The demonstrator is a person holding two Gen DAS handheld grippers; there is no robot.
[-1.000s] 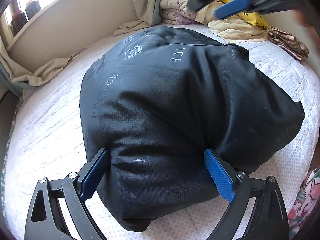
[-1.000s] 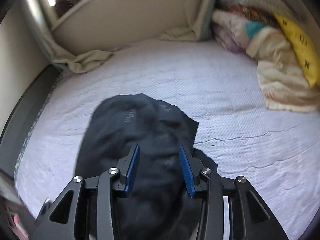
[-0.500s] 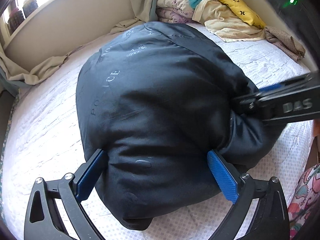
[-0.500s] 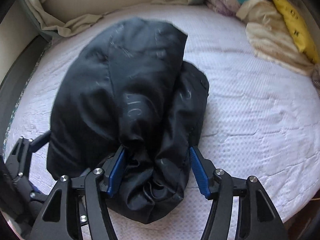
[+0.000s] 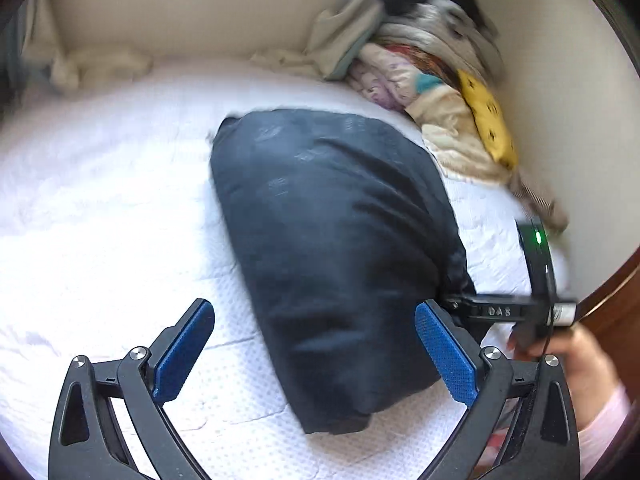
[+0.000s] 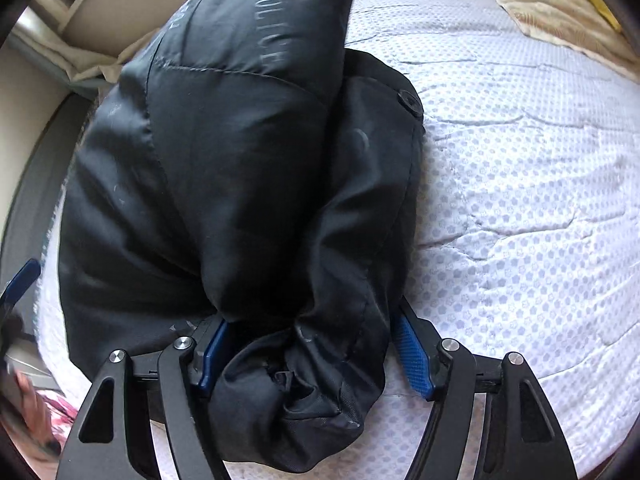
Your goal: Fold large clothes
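Daylight falls across a bed covered in a white dotted mattress pad (image 5: pixel 100 200), with cream walls (image 5: pixel 568 100) behind and a heap of folded bedding (image 5: pixel 420 76) in the corner.

Home bedroom — mattress (image 6: pixel 520 160), piled bedding (image 5: pixel 432 80)

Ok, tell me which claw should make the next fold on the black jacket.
Right. The right claw already has a bunched end of the black jacket between its fingers; the left claw is open, only its right finger near the fabric.
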